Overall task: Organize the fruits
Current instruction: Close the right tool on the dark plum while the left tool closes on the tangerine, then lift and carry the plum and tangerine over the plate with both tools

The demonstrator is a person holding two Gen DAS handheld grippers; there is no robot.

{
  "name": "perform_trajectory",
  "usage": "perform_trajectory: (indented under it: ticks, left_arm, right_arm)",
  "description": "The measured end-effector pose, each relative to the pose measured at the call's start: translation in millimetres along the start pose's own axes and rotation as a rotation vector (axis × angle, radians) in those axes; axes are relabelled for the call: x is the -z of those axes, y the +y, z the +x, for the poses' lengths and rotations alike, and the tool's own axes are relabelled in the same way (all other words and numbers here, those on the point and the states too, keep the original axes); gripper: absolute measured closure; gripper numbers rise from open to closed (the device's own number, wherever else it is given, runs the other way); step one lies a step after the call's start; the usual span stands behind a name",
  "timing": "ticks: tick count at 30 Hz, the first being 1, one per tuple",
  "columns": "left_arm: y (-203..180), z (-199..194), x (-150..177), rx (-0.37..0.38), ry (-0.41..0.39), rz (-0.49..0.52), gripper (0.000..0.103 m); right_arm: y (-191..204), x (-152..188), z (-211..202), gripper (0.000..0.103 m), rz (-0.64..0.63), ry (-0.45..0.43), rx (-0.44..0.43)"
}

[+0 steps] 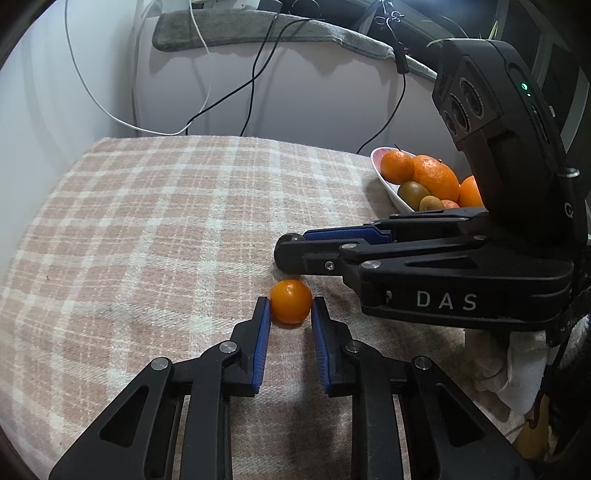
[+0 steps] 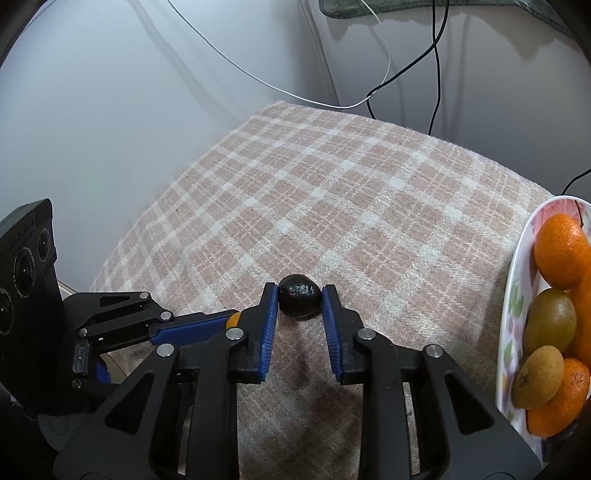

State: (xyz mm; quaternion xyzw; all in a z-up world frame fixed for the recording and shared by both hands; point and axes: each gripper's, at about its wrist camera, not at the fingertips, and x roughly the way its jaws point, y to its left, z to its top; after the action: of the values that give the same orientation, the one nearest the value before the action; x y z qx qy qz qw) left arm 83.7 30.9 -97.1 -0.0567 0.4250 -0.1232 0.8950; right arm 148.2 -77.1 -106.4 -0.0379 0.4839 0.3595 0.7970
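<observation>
A small orange fruit point(image 1: 291, 301) lies on the plaid cloth point(image 1: 155, 221), right between the fingertips of my left gripper point(image 1: 289, 303), whose jaws flank it closely with thin gaps. A small black fruit point(image 2: 299, 301) lies on the cloth between the tips of my right gripper point(image 2: 300, 295), with slight gaps on both sides. The right gripper also shows in the left wrist view point(image 1: 295, 246), just beyond the orange fruit. A white floral plate point(image 2: 517, 280) holds oranges point(image 2: 561, 251) and greenish-brown fruits point(image 2: 550, 319); it also shows in the left wrist view point(image 1: 388, 184).
The cloth-covered surface ends at a pale wall point(image 1: 314, 92) with black and white cables point(image 1: 255, 70) hanging down it. A grey mat point(image 1: 258, 29) lies on a ledge above. The plate sits at the cloth's right edge.
</observation>
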Motion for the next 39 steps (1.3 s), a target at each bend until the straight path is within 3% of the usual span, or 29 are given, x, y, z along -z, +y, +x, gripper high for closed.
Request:
perform_trajectory:
  ticks: [39]
  left_arm:
    - [-54.7,-42.5,-8.9,0.042,-0.102,0.087,0.083]
  right_arm:
    - [-16.0,23.2,-120.3,0.078,-0.001,-0.211,0.073]
